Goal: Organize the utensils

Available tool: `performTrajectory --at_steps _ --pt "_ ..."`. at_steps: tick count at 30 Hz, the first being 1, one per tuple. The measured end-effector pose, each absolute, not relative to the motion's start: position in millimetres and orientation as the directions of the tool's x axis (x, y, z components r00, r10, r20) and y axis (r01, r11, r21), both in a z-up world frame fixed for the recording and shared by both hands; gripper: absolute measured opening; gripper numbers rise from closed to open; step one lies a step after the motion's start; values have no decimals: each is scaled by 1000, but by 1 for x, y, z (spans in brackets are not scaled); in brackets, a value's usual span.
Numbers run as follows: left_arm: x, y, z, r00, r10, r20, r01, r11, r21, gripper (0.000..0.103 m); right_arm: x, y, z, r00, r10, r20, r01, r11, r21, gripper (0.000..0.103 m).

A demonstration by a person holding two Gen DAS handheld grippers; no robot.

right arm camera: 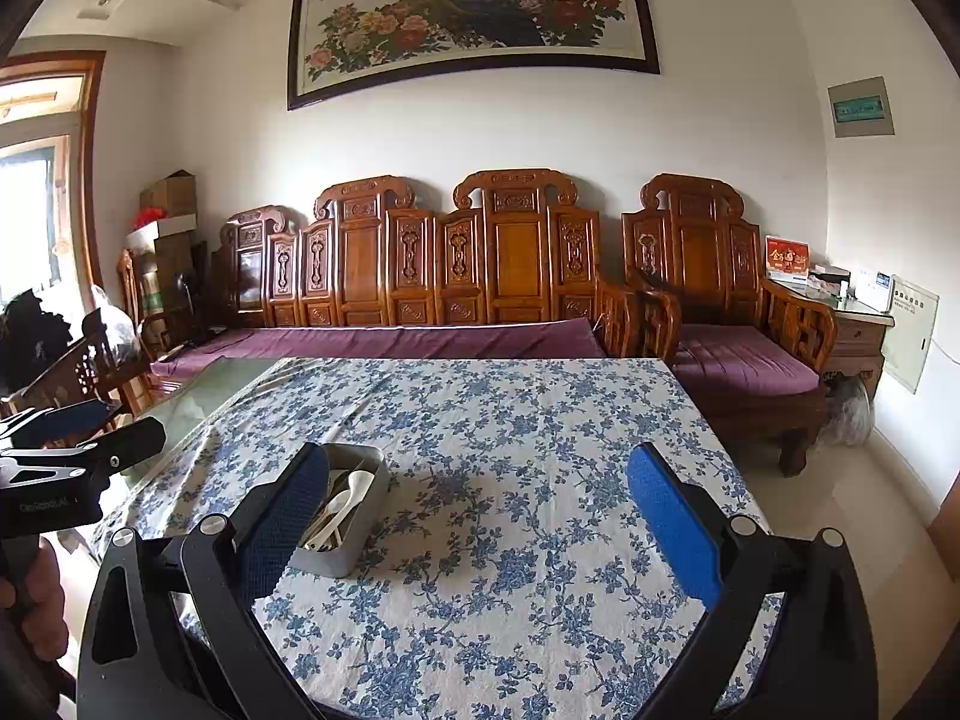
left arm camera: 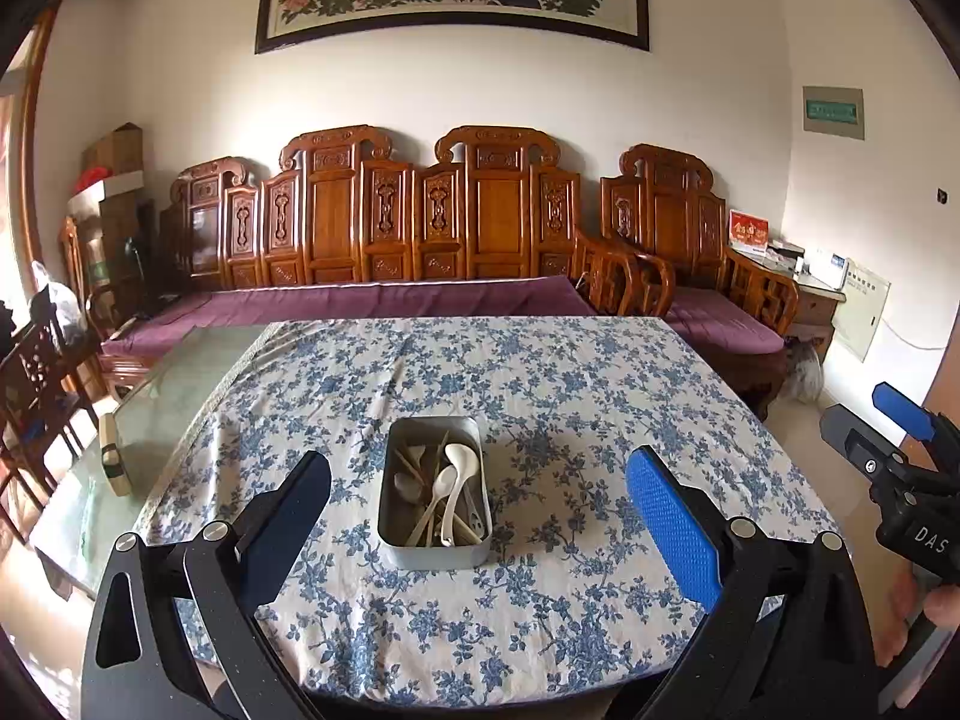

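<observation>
A grey metal tin (left arm camera: 396, 540) stands on the blue-flowered tablecloth (left arm camera: 570, 396), slightly left of the middle. In it lie white ceramic spoons (left arm camera: 459, 480) and several wooden chopsticks (left arm camera: 420, 468). My left gripper (left arm camera: 480, 459) hovers just in front of the tin, open, with nothing between its fingers. In the right wrist view the tin (right arm camera: 342, 558) sits at lower left, partly hidden behind one finger. My right gripper (right arm camera: 480, 456) is open and empty over bare cloth to the right of the tin. Each gripper shows at the edge of the other's view: right gripper (left arm camera: 861, 408), left gripper (right arm camera: 114, 420).
The cloth leaves a strip of glass tabletop (left arm camera: 180, 384) bare on the left, where a small pale object (left arm camera: 114, 456) sits at the edge. A carved wooden sofa with purple cushions (left arm camera: 384, 300) runs behind the table. A hand (left arm camera: 924, 606) holds the right gripper's handle.
</observation>
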State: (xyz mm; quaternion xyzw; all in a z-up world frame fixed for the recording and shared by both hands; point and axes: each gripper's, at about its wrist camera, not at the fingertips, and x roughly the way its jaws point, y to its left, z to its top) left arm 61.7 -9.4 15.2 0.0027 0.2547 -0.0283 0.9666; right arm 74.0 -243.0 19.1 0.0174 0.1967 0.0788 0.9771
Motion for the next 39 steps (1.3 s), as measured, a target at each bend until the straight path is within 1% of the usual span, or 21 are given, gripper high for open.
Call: performTrajectory --at_steps 39 --pt "58 -12 16 872 -58 -487 64 998 -4 95 75 -234 14 911 168 -378 -158 986 59 100"
